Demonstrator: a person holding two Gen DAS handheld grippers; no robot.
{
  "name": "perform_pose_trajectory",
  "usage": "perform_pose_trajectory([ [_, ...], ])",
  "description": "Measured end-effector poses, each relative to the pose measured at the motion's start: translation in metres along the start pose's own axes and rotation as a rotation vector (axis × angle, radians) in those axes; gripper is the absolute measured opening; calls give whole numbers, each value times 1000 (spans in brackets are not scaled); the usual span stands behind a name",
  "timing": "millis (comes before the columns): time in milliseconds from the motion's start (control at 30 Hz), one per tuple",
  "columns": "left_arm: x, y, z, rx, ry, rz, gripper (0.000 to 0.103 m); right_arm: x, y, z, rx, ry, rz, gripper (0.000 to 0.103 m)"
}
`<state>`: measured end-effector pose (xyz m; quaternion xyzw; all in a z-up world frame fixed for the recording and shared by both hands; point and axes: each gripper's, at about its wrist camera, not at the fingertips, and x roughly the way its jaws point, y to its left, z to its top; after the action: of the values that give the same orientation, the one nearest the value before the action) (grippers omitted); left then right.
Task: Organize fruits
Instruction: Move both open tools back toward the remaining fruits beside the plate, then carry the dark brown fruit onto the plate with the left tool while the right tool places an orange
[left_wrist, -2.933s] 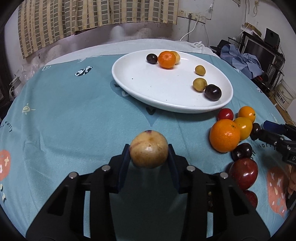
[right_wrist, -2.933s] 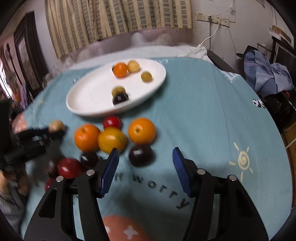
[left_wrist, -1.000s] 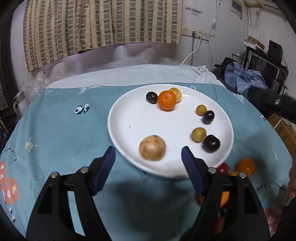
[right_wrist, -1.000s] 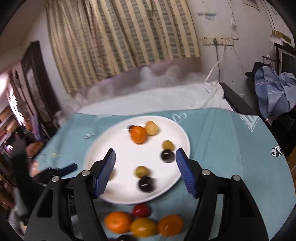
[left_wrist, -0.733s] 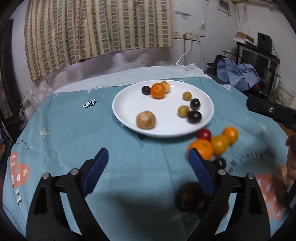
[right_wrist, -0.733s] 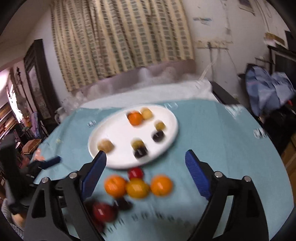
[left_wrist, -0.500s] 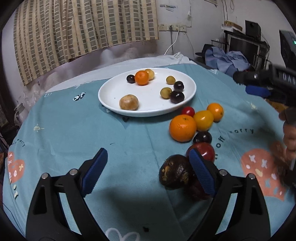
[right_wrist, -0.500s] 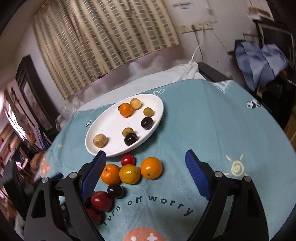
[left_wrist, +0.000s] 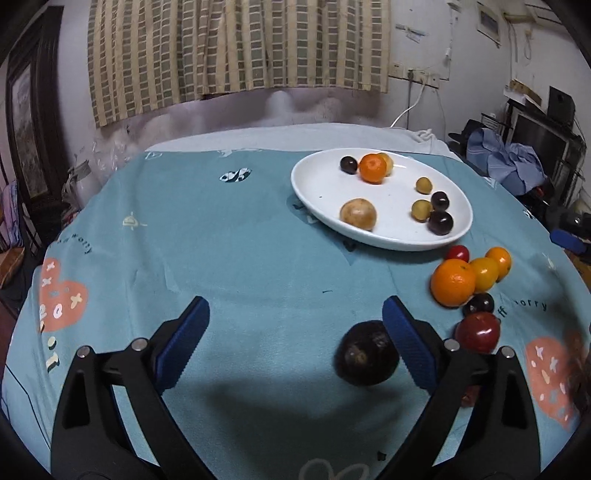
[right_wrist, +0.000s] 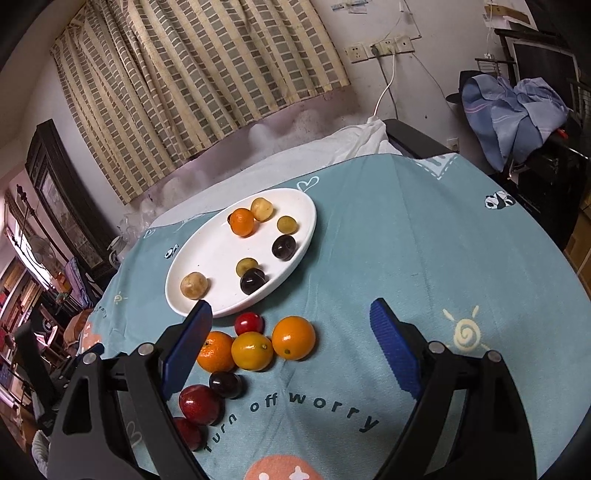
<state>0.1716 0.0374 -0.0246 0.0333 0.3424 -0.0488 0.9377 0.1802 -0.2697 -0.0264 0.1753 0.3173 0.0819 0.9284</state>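
Opening left hand-held gripper (left_wrist: 291, 339) frames a round, dark wrinkled fruit (left_wrist: 365, 356).

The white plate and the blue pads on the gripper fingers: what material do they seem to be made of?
The white plate looks like glazed ceramic or porcelain: smooth, glossy, with soft reflections along its rim; melamine cannot be ruled out. The blue pads look like matte rubber or soft plastic, with fine ridges across their faces.

table (left_wrist: 240, 258), teal cloth | on it: white plate (left_wrist: 314, 184); loose fruits (right_wrist: 255, 350)
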Motion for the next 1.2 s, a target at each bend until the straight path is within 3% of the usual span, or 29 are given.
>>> perform_pose_trajectory([
  [300,9,-47,-16,184,31,-35,96,3,0,-2,-9,6,-9,87],
  [467,20,-57,-21,228,65,-38,87,6,1,-2,-18,15,-14,87],
  [533,24,-56,-20,225,83,-49,79,6,2,-3,-23,16,-16,87],
  [667,32,-51,-19,199,118,-71,72,8,3,-5,-31,20,-21,87],
  [833,41,-48,-20,169,171,-163,46,14,5,-8,-49,38,-37,87],
  [967,38,-43,-19,150,152,-148,46,19,6,-10,-67,50,-53,87],
  [1100,37,-20,-10,79,124,-67,45,27,7,-14,-101,72,-76,87],
  [1200,40,-12,-8,40,137,-63,45,38,8,-20,-123,106,-77,76],
])
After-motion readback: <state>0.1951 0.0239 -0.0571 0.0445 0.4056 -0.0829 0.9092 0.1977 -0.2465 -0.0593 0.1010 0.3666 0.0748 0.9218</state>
